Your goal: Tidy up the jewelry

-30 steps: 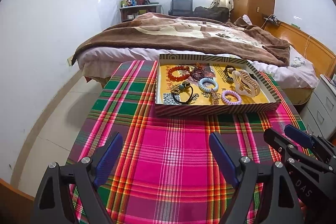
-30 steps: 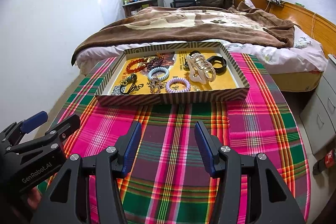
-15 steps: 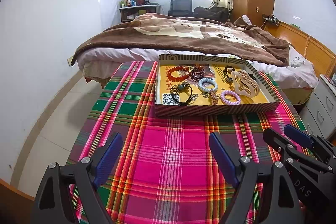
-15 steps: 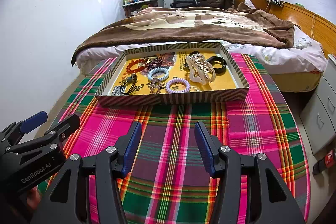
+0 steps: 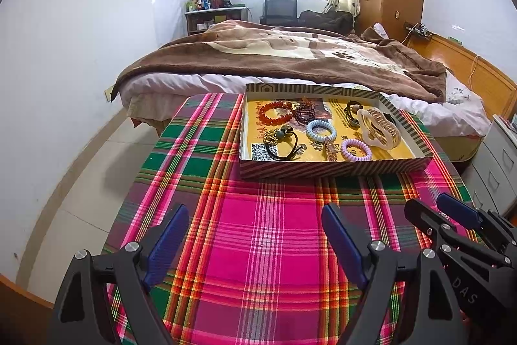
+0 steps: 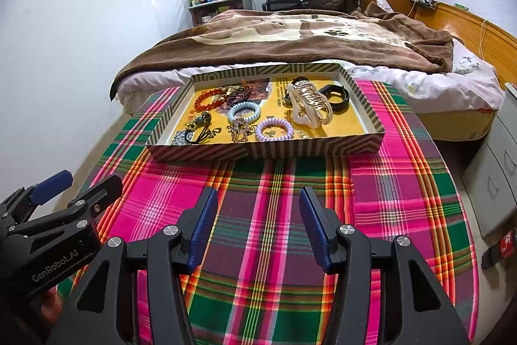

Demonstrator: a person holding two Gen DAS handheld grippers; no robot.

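Note:
A shallow striped tray [image 5: 323, 169] [image 6: 258, 147] with a yellow floor lies at the far side of the plaid table. Inside lie a red bead bracelet [image 5: 276, 113] [image 6: 208, 97], a blue coil hair tie [image 5: 321, 130] [image 6: 244, 113], a purple coil hair tie [image 5: 356, 149] [image 6: 274, 129], a large cream hair claw [image 5: 378, 128] [image 6: 310, 104], a black hair tie with a bead [image 5: 284, 144] [image 6: 198, 131] and a dark bead bracelet [image 5: 305, 110]. My left gripper [image 5: 255, 231] stands open over bare cloth, well short of the tray. My right gripper [image 6: 255, 215] is also open and empty, to its right.
The table wears a pink, green and red plaid cloth [image 5: 265, 231] [image 6: 371, 183]. Behind the tray stands a bed with a brown blanket [image 5: 290, 54]. A grey drawer unit [image 6: 494, 177] sits to the right, tiled floor [image 5: 80, 177] to the left.

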